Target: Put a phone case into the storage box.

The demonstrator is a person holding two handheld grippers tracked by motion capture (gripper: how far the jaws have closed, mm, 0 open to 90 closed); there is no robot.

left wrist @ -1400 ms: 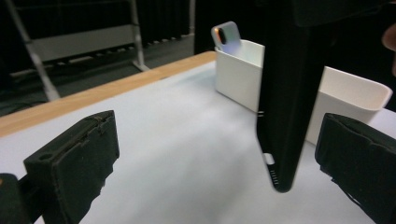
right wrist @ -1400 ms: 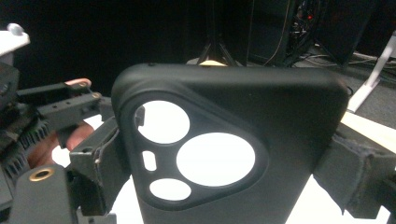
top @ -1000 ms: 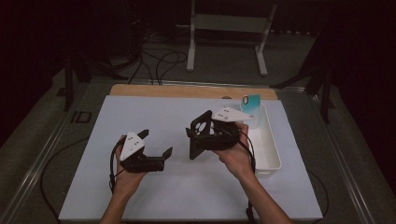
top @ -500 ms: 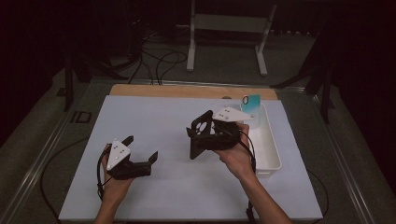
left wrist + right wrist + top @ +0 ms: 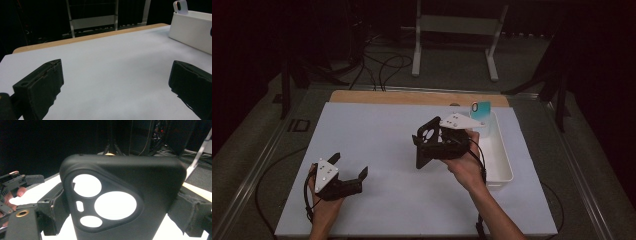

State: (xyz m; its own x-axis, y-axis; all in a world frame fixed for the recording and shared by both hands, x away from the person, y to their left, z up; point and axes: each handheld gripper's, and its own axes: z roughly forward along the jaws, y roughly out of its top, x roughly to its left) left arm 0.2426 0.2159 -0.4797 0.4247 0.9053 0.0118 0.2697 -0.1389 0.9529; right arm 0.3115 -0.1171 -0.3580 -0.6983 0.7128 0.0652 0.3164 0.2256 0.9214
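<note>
A black phone case [image 5: 426,143] with a three-cornered camera cutout stands upright above the middle of the white mat, and my right gripper [image 5: 430,146] is shut on its sides. Up close in the right gripper view, the case [image 5: 122,195] has my right gripper [image 5: 120,216] pressing its two jaws against both edges. Near the mat's front left, my left gripper [image 5: 349,164] is held low and open, with nothing in it. The left gripper view has my left gripper [image 5: 115,85] spread wide over bare white mat.
A white bin [image 5: 501,155] stands at the right of the mat, with a teal phone case [image 5: 480,110] leaning at its far end. From the left gripper view, the bin [image 5: 190,30] is at the upper right. A wooden table edge [image 5: 412,97] runs behind the mat.
My left gripper has drawn back to the left and toward the front edge, still open. The right gripper has kept the black case almost still.
</note>
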